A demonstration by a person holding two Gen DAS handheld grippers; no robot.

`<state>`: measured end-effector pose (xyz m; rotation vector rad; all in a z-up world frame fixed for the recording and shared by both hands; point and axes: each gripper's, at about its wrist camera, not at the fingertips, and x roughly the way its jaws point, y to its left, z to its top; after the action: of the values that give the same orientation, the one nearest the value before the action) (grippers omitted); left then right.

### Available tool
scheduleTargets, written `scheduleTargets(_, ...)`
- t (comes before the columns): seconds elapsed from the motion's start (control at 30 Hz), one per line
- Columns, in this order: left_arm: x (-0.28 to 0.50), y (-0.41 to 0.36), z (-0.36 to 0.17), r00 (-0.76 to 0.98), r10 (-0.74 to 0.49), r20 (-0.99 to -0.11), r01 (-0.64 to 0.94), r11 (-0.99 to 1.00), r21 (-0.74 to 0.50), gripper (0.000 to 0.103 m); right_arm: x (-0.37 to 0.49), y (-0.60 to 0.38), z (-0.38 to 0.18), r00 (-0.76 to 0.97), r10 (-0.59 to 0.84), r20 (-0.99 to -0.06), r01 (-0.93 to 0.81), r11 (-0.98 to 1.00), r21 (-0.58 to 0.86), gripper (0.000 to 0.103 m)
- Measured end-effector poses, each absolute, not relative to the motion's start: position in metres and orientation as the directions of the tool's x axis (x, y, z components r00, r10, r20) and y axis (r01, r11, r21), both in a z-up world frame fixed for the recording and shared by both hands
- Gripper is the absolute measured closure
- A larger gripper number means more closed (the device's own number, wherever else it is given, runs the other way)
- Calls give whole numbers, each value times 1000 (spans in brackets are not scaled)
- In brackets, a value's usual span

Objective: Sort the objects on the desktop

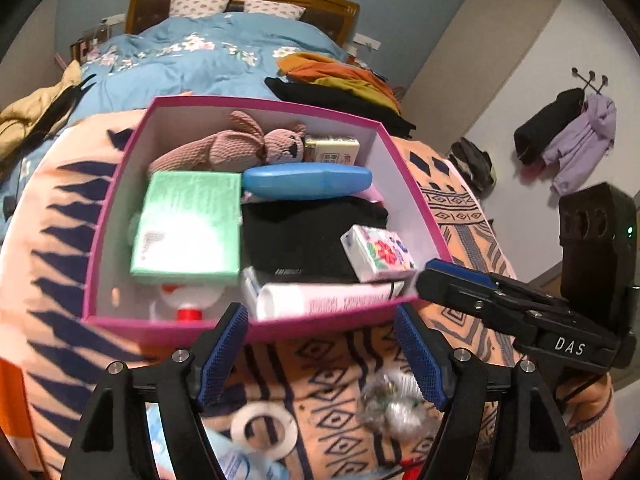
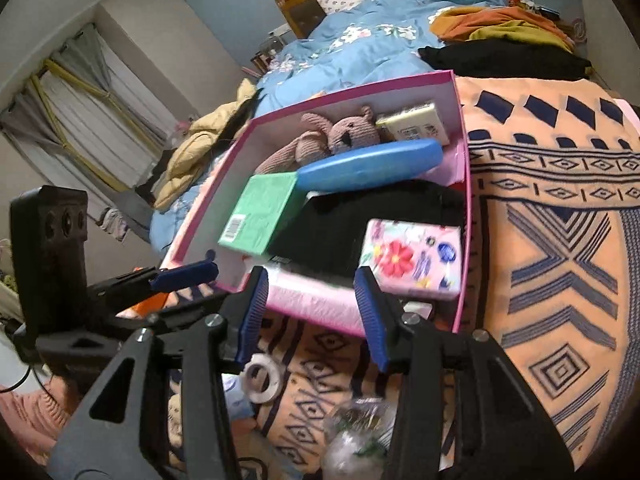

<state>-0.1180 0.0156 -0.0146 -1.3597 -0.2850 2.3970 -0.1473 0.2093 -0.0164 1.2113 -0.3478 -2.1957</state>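
Observation:
A pink box [image 1: 168,330] [image 2: 320,308] stands on an orange patterned blanket. It holds a knitted plush toy [image 1: 240,144], a green box [image 1: 188,224], a blue case [image 1: 306,180], black cloth [image 1: 296,236], a floral tissue pack [image 1: 378,252] [image 2: 412,256], a white tube [image 1: 324,300] and a red-capped bottle [image 1: 188,306]. My left gripper [image 1: 322,320] [image 2: 200,271] hovers open at the box's near wall, nothing between its fingers. My right gripper [image 2: 311,286] [image 1: 430,276] is open too, just in front of the box's near right corner, below the tissue pack.
On the blanket [image 2: 540,240] in front of the box lie a white tape roll [image 1: 264,426] [image 2: 262,376], a crumpled clear plastic bag [image 1: 394,408] [image 2: 356,432] and a blue-white packet [image 1: 236,460]. A bed with clothes lies beyond; coats [image 1: 568,136] hang on the right wall.

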Motion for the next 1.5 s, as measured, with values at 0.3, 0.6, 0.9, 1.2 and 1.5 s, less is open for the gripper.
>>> scheduleTargets(0.3, -78, -10, -59, -374, 376, -847, -124, -926, -356, 26, -101, 215, -44, -312, -626, -715, 378, -772, 511, 54)
scheduleTargets(0.6, -54, -18, -90, -315, 304, -899, -68, -952, -298, 26, -69, 203, -84, -199, -608, -768, 343, -778, 527, 54)
scheduleTargets(0.9, -43, -54, -91, -337, 212, -917, 14, -973, -230, 26, -67, 153, -99, -102, -613, -784, 404, -746, 530, 54)
scheduleTargets(1.2, -46, -75, -112, -305, 222, -926, 65, -965, -253, 26, -60, 112, -115, 30, -619, -785, 463, -687, 560, 53)
scheduleTargets(1.5, -66, -82, -114, -318, 214, -924, 43, -970, -240, 26, -54, 106, -133, 132, -684, -717, 366, -639, 677, 44)
